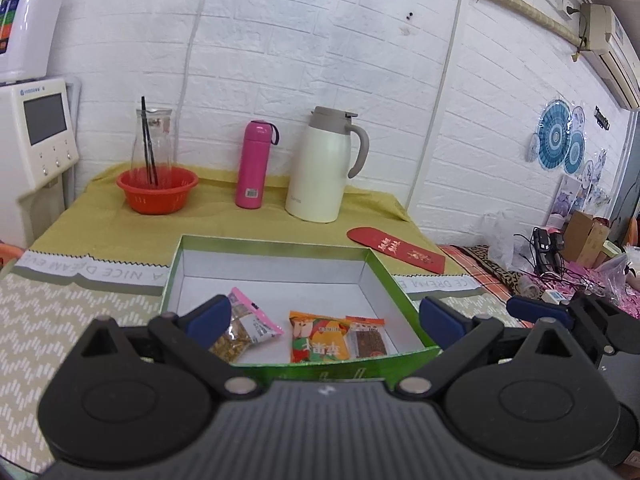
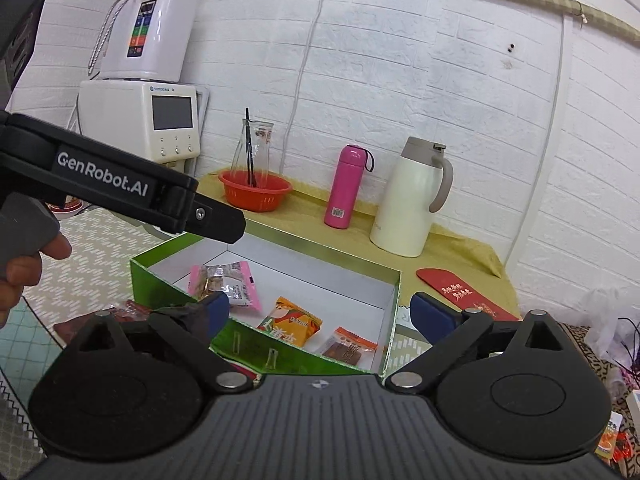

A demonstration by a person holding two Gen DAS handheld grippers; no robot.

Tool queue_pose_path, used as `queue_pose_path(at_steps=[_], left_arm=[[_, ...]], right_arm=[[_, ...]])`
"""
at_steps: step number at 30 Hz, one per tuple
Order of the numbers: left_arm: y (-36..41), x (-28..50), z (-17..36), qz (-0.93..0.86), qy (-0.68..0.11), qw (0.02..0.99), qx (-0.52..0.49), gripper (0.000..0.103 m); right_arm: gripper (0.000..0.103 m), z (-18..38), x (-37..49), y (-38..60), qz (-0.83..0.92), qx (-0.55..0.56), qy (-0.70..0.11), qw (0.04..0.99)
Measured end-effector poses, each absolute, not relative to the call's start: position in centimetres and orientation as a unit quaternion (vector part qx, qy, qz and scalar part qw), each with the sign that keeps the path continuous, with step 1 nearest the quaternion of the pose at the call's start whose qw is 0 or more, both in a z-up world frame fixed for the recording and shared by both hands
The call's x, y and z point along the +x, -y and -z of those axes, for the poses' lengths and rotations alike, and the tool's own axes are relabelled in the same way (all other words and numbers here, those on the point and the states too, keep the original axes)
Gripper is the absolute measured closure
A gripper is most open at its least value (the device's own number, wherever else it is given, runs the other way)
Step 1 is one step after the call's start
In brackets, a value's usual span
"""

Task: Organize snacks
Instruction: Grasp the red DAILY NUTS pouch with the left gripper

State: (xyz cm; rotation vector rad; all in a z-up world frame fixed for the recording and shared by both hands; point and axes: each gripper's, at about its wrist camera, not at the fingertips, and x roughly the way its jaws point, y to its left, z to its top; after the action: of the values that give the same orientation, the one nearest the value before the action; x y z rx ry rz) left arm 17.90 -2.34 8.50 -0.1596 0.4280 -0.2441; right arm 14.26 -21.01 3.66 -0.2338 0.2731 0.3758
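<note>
Snack packets (image 1: 316, 336), light, crinkly and best pinched by a sealed edge, lie in the green box (image 1: 384, 276) beneath two spread, empty grippers (image 1: 320, 314).

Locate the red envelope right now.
The red envelope lies flat on the yellow cloth, right of the green box and in front of the white jug.

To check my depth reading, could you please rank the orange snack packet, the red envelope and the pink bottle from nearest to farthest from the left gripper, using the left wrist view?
From the left gripper:
1. Orange snack packet, inside the green box, between the fingers.
2. Red envelope, right, beyond the box.
3. Pink bottle, upright near the wall.
</note>
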Motion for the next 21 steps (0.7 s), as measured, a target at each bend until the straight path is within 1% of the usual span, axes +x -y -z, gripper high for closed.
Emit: queue_pose_path(at_steps=[5, 11, 16, 20, 21], left_arm=[[1.7, 14.2, -7.0, 0.126, -0.207, 0.966, -0.092, 0.004], [1.6, 11.2, -3.3, 0.119, -0.225, 0.961, -0.105, 0.004], [2.1, 11.0, -1.0, 0.138, -0.251, 0.953, -0.093, 0.004], [2.2, 12.0, -0.9, 0.149, -0.249, 0.952, -0.095, 0.004], [2.2, 12.5, -1.0, 0.151, -0.250, 0.952, -0.094, 0.007]], right_arm=[[0.000, -2.3, 11.3, 21.6, -0.190, -0.088, -0.140, 0.968], [0.000, 1.1, 10.0, 22.7, -0.190, 0.012, -0.207, 0.960], [0.000, 3.0, 10.1, 23.5, -0.171, 0.070, -0.242, 0.953], [0.000, 3.1, 11.3, 23.2, -0.163, 0.080, -0.248, 0.952], [0.001, 3.2, 11.7, 23.0, -0.162, 0.081, -0.251, 0.951]])
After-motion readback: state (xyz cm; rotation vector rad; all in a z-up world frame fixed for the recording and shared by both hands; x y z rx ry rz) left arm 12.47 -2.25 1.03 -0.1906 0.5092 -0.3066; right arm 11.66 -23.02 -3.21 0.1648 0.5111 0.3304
